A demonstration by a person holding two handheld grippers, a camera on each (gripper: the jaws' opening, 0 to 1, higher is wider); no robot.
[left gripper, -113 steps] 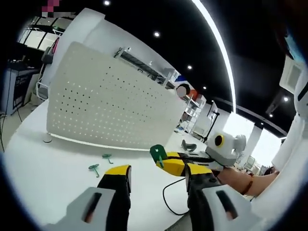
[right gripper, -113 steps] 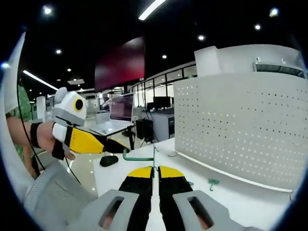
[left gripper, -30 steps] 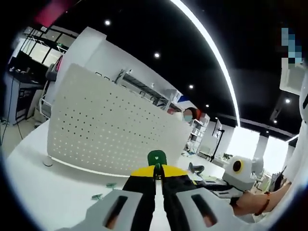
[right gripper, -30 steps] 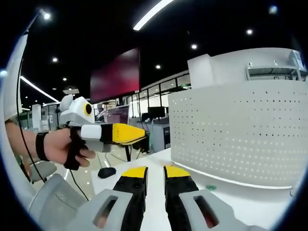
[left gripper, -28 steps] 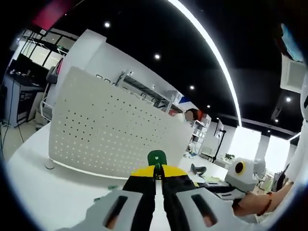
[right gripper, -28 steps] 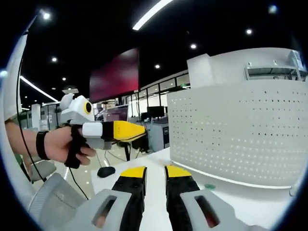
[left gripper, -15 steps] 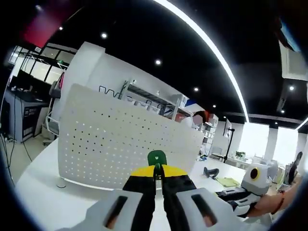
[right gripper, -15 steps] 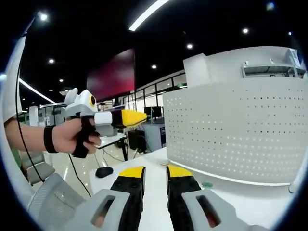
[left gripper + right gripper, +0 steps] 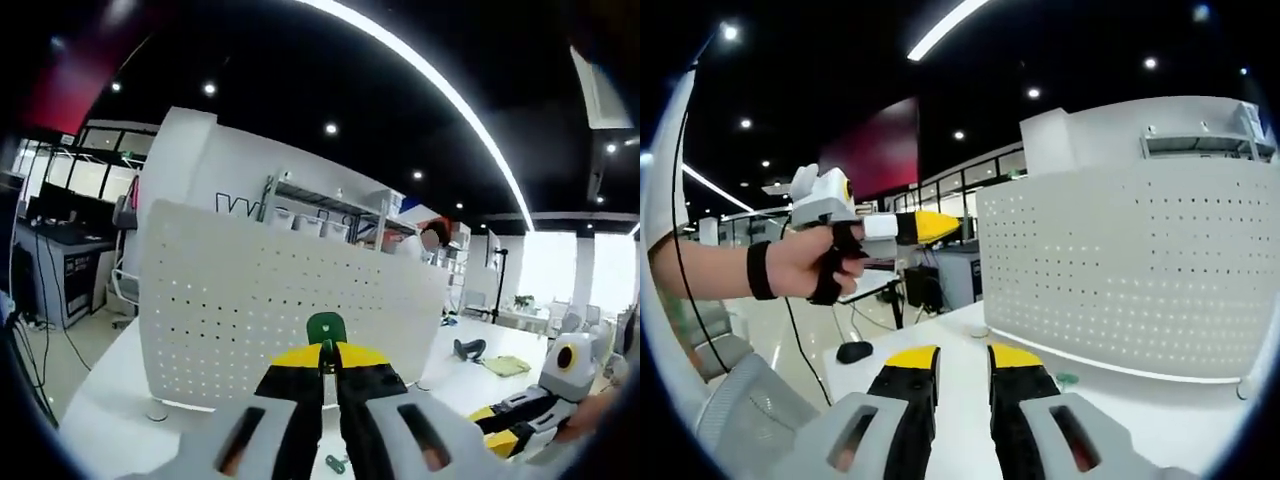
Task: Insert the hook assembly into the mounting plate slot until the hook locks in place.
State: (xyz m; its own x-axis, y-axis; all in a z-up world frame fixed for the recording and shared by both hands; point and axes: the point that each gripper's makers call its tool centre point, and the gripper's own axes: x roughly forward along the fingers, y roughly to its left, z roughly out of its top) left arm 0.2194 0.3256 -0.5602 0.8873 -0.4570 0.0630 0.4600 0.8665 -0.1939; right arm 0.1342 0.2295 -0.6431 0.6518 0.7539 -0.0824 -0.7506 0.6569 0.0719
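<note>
While clamped in the left gripper [image 9: 322,366] at lower centre, green hook [image 9: 325,328] faces the pegboard [image 9: 280,310] mid-frame, not yet inserted; right gripper [image 9: 962,368] narrowly parted, empty

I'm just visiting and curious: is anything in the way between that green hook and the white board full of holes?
Nothing visible is. The left gripper holds the green hook up facing the pegboard, with open air between them.
</note>
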